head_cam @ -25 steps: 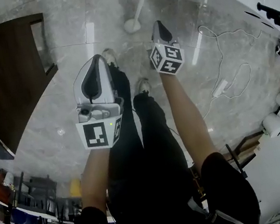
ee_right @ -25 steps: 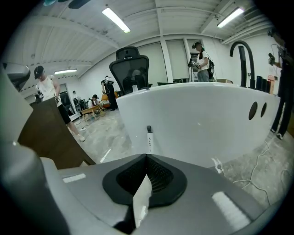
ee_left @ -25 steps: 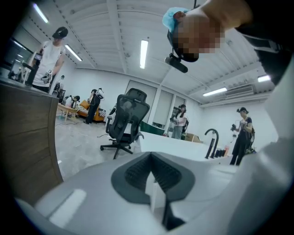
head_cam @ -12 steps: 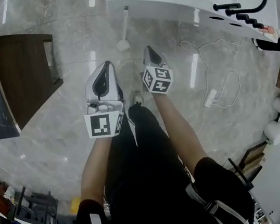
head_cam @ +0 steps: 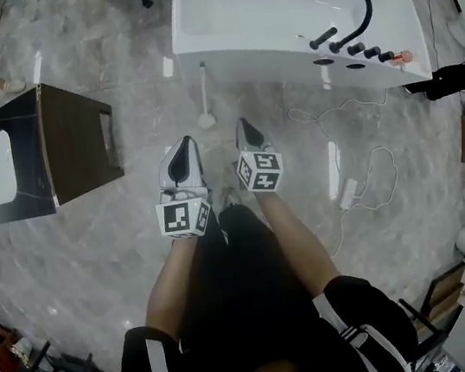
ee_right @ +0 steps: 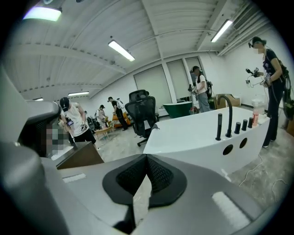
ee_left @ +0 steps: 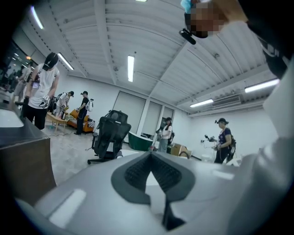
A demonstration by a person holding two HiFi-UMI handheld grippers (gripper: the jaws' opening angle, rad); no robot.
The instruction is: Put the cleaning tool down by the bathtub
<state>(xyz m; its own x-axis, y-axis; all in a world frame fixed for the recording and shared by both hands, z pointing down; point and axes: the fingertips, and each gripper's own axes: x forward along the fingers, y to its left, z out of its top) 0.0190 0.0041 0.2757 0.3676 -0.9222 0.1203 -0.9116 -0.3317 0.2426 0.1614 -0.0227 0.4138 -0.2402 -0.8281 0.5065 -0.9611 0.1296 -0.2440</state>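
The cleaning tool, a thin white stick with a round white head, rests on the marble floor against the side of the white bathtub. Neither gripper touches it. My left gripper and right gripper are held side by side in front of the person's legs, well short of the tool. In the left gripper view the left gripper has its tips together with nothing between them. The right gripper is likewise shut and empty and points toward the bathtub.
A dark wooden vanity with a white basin stands at the left. A white cable with a power strip lies on the floor at the right. Black taps sit on the tub's rim. A black office chair and several people stand beyond.
Both grippers have risen away from the floor and look smaller against it. The whole bathtub has come into the head view. The tool stays by the tub.
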